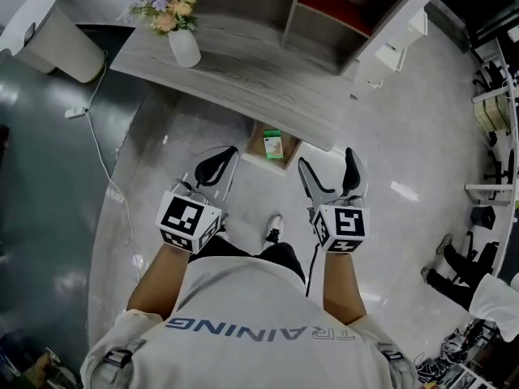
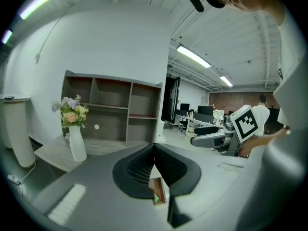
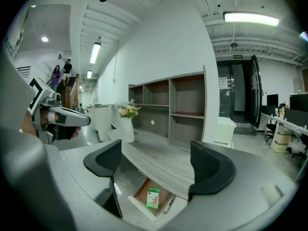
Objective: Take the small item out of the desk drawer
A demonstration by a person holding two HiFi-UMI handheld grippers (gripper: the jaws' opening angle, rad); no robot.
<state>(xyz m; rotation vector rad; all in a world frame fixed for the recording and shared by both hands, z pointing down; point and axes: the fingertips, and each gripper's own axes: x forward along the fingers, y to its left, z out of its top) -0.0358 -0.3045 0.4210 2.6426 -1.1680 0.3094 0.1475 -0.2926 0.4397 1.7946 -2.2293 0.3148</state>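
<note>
A grey wood desk (image 1: pixel 243 71) stands ahead of me, and a shallow drawer (image 1: pixel 256 157) is pulled open under its front edge. Inside lies a small green and white box (image 1: pixel 273 145), also seen flat on the drawer's brown floor (image 3: pixel 153 198) in the right gripper view. My right gripper (image 1: pixel 326 158) hangs above the floor, short of the drawer and to its right, with its jaws wide apart and nothing between them (image 3: pixel 156 163). My left gripper (image 1: pixel 230 153) is short of the drawer on the left, jaws together and empty (image 2: pixel 154 150).
A white vase of flowers (image 1: pixel 183 45) stands on the desk's left end. An open shelf unit (image 1: pixel 324 6) backs the desk. A white cylinder (image 1: pixel 50 32) and a trailing cable (image 1: pixel 104 159) lie at the left. My shoe (image 1: pixel 274 228) shows on the pale floor below the drawer.
</note>
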